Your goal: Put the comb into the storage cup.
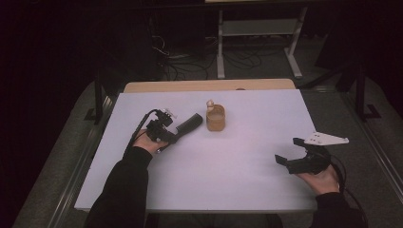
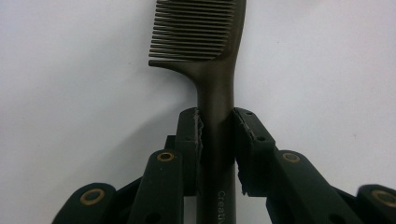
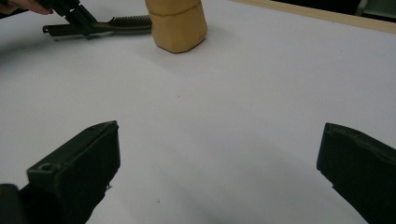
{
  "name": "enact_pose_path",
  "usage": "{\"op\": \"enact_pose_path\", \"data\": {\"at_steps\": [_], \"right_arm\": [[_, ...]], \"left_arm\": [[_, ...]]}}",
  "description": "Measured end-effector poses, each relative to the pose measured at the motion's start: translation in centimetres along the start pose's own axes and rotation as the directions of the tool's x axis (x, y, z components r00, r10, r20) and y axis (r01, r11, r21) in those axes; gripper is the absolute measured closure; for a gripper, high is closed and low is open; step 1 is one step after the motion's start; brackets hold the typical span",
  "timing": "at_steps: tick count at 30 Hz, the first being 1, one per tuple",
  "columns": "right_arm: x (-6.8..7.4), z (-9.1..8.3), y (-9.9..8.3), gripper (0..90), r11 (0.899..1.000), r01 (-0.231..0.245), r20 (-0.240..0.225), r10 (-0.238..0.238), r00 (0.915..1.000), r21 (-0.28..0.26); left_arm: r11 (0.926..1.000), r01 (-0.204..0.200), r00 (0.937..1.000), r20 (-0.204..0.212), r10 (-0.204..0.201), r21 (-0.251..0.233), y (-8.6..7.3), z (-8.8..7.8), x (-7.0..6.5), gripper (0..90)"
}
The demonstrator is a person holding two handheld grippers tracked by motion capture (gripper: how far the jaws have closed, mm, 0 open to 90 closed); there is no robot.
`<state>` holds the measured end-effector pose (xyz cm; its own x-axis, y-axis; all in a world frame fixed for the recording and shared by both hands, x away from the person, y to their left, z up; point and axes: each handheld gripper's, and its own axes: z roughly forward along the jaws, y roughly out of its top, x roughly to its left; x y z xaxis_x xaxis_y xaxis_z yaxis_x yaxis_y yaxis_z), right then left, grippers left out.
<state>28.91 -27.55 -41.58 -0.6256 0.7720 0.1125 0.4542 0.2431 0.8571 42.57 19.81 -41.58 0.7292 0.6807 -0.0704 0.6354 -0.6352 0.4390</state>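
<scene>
The white table (image 1: 199, 175) carries two objects near its far middle: a tan cup (image 1: 215, 118) and a dark comb (image 2: 212, 56). The cup stands upright, just beyond the comb's toothed end; in the high view a small pale item (image 1: 209, 102) shows at its far rim, too small to identify, and the inside reads as a pale surface, so whether it holds anything else cannot be told. The right gripper view shows the cup's soft, slightly faceted wall, which suggests paper or thin moulded material, likely light and easy to knock over. The comb lies flat on the table, with its teeth pointing toward the cup side. The left gripper (image 2: 215, 140) is clenched on the comb's handle, pads pressing both sides just below where the handle widens into the teeth. Judgement: the comb looks like rigid plastic, light, smooth and somewhat slippery; the handle is the sound place to hold, since the fine teeth could bend or snag. A grip this close to the head should limit swing when it is lifted. The right gripper (image 1: 291, 153) rests low at the table's right edge, jaws spread wide with nothing between them, well apart from both objects.
</scene>
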Motion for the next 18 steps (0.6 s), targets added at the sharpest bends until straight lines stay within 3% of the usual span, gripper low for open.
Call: {"op": "enact_pose_path", "data": {"at_steps": [18], "right_arm": [[0.0,0.0,0.0,0.0,1.000,0.000,0.000,0.000,1.0000,0.002]], "left_arm": [[0.9975,-0.011,0.9999,-0.009,0.010,-0.070,-0.1,-2.6,0.0,73.1]]}}
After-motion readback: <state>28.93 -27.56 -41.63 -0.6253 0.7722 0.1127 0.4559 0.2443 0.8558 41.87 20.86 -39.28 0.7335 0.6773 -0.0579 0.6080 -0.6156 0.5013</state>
